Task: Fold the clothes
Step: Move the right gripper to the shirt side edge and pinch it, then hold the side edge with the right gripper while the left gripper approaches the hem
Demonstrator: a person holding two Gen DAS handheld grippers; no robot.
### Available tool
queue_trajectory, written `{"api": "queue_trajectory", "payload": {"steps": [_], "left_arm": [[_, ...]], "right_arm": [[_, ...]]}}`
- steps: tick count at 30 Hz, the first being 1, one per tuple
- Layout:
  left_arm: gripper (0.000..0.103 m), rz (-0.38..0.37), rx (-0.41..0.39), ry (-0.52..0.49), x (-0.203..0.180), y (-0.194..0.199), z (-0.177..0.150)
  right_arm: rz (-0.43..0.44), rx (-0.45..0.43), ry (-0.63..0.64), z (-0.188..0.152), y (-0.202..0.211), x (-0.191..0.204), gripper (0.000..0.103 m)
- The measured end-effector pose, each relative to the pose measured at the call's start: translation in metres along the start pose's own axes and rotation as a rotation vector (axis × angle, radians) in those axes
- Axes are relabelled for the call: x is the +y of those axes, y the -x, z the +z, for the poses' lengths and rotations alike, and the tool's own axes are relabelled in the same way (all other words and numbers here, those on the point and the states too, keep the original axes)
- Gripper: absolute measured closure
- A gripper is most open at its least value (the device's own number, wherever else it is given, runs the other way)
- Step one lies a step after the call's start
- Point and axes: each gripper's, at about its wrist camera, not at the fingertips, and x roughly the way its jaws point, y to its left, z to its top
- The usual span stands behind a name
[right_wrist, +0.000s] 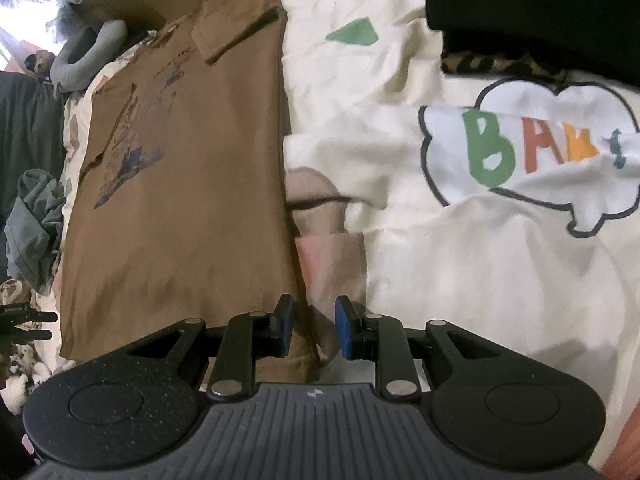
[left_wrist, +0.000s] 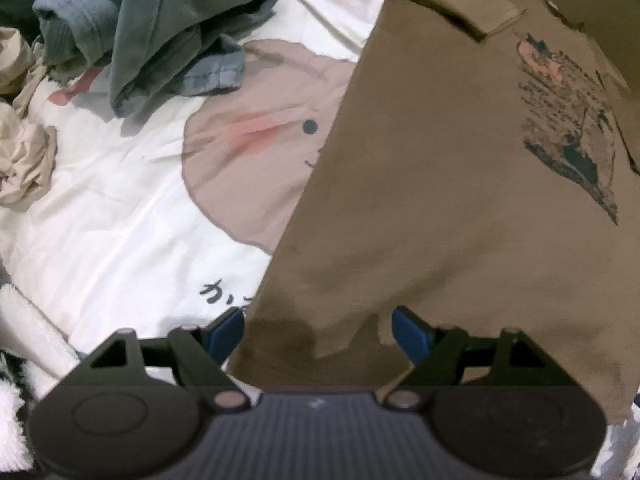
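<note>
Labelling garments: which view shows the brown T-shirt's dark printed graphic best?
Left wrist: the dark printed graphic on the brown T-shirt is larger, its text lines visible. Right wrist shows the graphic smaller and at a slant.

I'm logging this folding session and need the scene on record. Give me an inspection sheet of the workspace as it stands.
Surface: cream bedsheet with cartoon prints, wrinkled.
Job's things: brown T-shirt spread flat, dark graphic print up, sleeve folded in; its hem lies at both grippers.
Clutter: crumpled grey-blue clothes; beige garment; black fabric; leopard-print strip.
Grippers: left gripper wide open, straddling the hem's corner; right gripper narrowly open over the hem's other corner, pads apart from the cloth.
Cables: nothing seen.
Surroundings: grey plush toy, bright window behind.
</note>
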Motion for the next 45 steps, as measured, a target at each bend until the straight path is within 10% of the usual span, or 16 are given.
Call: {"api": "queue_trajectory", "payload": {"steps": [17, 45], "left_arm": [[0.02, 0.004, 0.023, -0.006, 0.004, -0.001, -0.002], [0.02, 0.025, 0.043, -0.026, 0.006, 0.01, -0.021]], "right_arm": [[-0.013, 0.048, 0.021, -0.013, -0.015, 0.015, 0.089], [0.089, 0.037, -0.187, -0.004, -0.023, -0.013, 0.079]]}}
